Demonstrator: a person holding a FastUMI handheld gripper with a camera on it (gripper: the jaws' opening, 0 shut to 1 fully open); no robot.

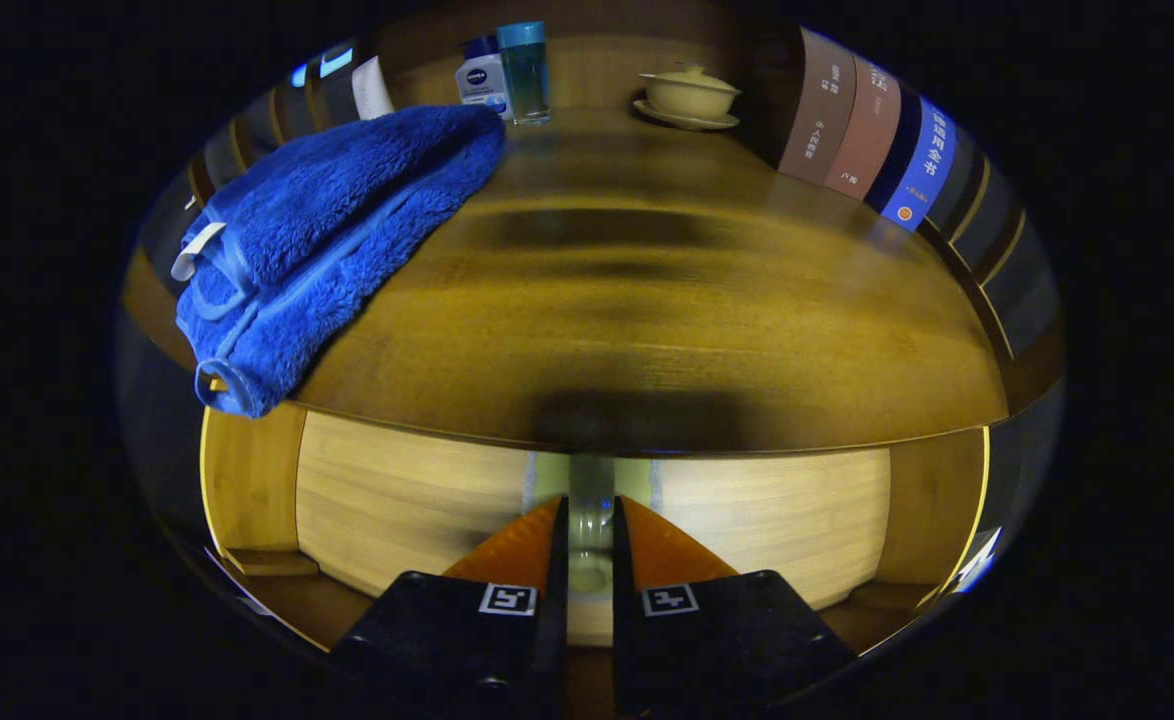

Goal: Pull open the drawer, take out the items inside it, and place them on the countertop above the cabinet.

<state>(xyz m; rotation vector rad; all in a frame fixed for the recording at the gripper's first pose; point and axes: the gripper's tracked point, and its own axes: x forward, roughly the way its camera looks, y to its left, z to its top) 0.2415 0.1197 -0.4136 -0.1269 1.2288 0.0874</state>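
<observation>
The hand-held gripper (590, 520) is pinching one handle (590, 500) on the shut drawer (417, 500) beneath the table (667, 300). Lying on the table: one blue towel (317, 240), two bottles (525, 70), one lidded bowl (690, 95), three books (867, 135).

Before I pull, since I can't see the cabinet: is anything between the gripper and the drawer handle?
Nothing visible. The gripper already has the drawer handle between its nearly closed fingers, under the countertop edge. Whether both press it is unclear.
</observation>
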